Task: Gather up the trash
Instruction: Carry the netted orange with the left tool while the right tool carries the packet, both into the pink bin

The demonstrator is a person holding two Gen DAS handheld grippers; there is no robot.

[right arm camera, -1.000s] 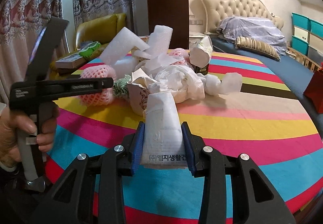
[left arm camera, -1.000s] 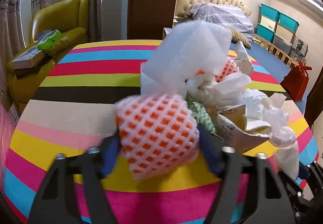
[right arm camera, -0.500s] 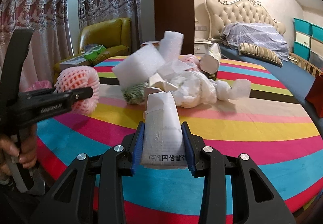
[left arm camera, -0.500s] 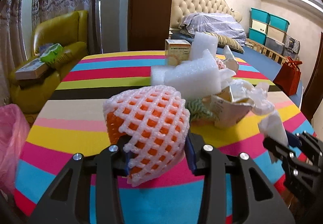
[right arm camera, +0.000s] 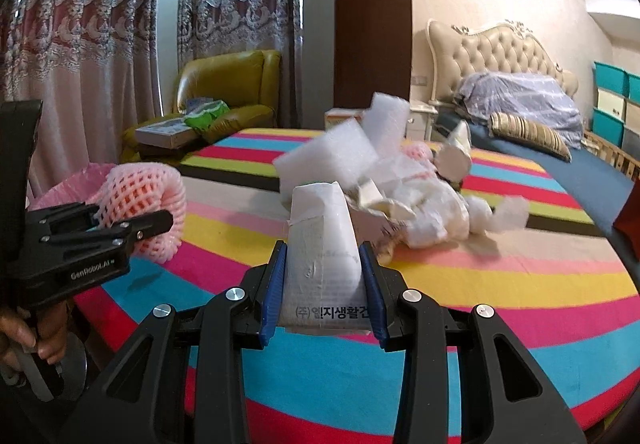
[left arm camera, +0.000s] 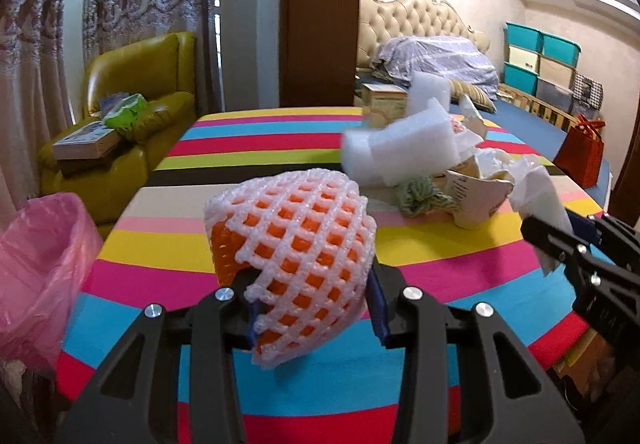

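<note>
Striped rainbow desk (left arm camera: pixel 256 148) has most of its white foam-and-paper trash pile (left arm camera: pixel 436 164) left (nothing visibly bagged), while left gripper (left arm camera: pixel 312 308) jaws clamp an orange-and-white foam fruit net (left arm camera: pixel 292 256) near the pink bin bag (left arm camera: pixel 36 260) and right gripper (right arm camera: pixel 322 286) jaws clamp a white printed paper packet (right arm camera: pixel 324 256).

Readable: "GenRobot.AI", small pale lettering on flat side of black plastic left gripper (right arm camera: pixel 136 222) body. Korean print "(주)일지생활건" (cut off at right by blue pad) along lower edge of white crumpled paper packet (right arm camera: pixel 322 264) clamped in right gripper (right arm camera: pixel 323 284). Other print too blurred.
</note>
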